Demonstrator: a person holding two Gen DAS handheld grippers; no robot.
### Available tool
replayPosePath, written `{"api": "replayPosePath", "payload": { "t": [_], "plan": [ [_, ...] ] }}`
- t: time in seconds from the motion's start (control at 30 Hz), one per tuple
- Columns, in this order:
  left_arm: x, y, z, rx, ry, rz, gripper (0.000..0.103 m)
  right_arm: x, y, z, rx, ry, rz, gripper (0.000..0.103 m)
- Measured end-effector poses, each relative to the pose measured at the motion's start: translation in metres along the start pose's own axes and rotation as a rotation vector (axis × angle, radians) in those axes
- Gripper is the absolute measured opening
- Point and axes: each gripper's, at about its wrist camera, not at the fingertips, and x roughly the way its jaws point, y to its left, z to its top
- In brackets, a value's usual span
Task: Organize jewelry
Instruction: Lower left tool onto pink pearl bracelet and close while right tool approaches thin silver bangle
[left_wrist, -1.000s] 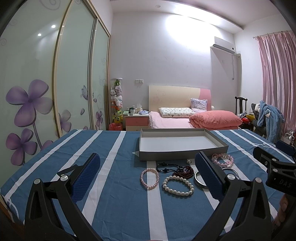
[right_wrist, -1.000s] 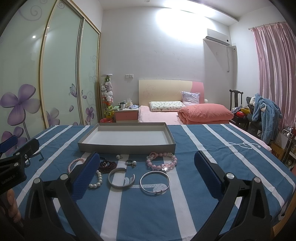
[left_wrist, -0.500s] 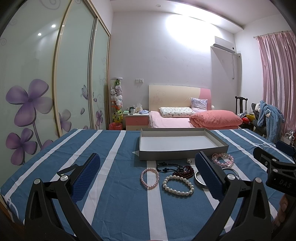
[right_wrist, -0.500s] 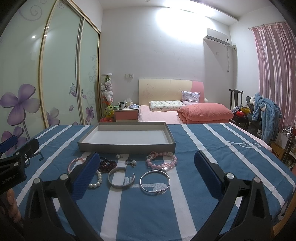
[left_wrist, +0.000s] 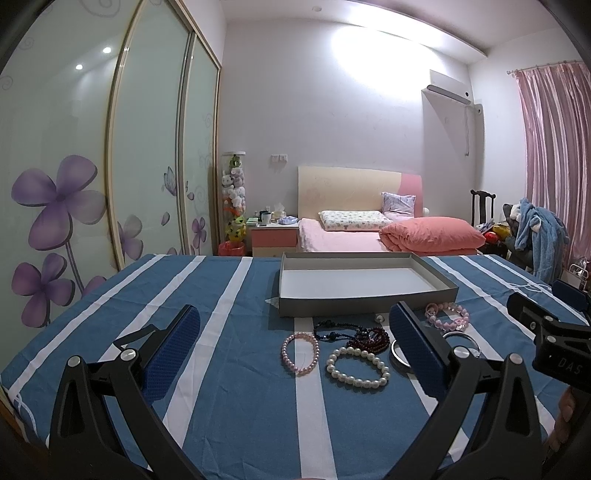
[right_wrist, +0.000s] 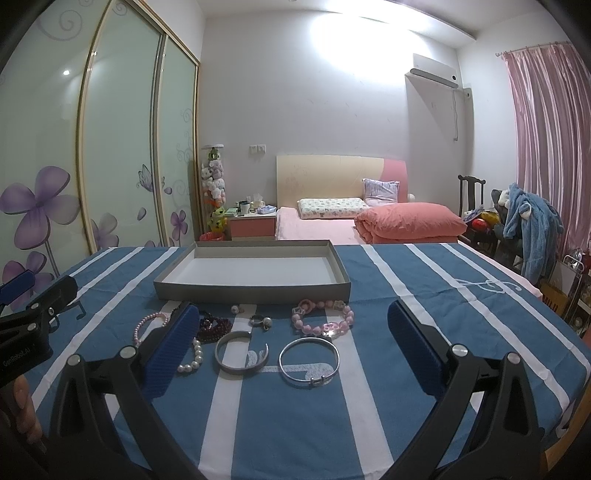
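On the striped tabletop (right_wrist: 424, 295), a shallow grey tray (right_wrist: 251, 290) holds nothing; bracelets (right_wrist: 321, 317) and bangles (right_wrist: 308, 360) lie before it. Both grippers (left_wrist: 295, 347) (right_wrist: 291, 343) hover, fingers wide apart, gripping nothing.

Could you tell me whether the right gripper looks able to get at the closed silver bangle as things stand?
Probably yes. The right gripper is open and holds nothing, and the silver bangle lies flat on the striped cloth just ahead between its fingers, apart from the open cuff and with nothing over it.

white pearl bracelet (right_wrist: 192, 360) half behind fingers (right_wrist: 170, 350); silver cuff (left_wrist: 399, 356) partly hidden
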Motion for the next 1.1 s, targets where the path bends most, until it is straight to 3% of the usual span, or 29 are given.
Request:
{"api": "replayPosePath", "payload": {
  "t": [0.13,0.27,0.37,0.53,0.63,0.9,1.1],
  "plan": [
    [0.008,0.005,-0.003,-0.01,0.049,-0.003,0.101,0.012,-0.005,-0.004,0.017,0.046,-0.001,0.099],
    [0.026,0.015,-0.008,-0.03,0.132,-0.012,0.101,0.035,-0.02,-0.01,0.063,0.15,-0.011,0.099],
    [0.038,0.02,-0.01,-0.037,0.208,-0.033,0.101,0.058,-0.028,-0.019,0.076,0.257,-0.029,0.099],
    [0.056,0.026,-0.011,-0.025,0.326,-0.055,0.101,0.102,-0.035,-0.037,0.1,0.488,0.009,0.085],
    [0.066,0.029,-0.013,-0.017,0.373,-0.062,0.101,0.12,-0.036,-0.048,0.096,0.596,0.024,0.083],
    [0.086,0.029,-0.015,0.039,0.414,-0.032,0.101,0.138,-0.014,-0.05,-0.008,0.623,-0.007,0.079],
    [0.104,0.029,-0.009,0.092,0.431,-0.016,0.101,0.144,-0.013,-0.044,-0.018,0.61,0.009,0.068]
  ]
}}
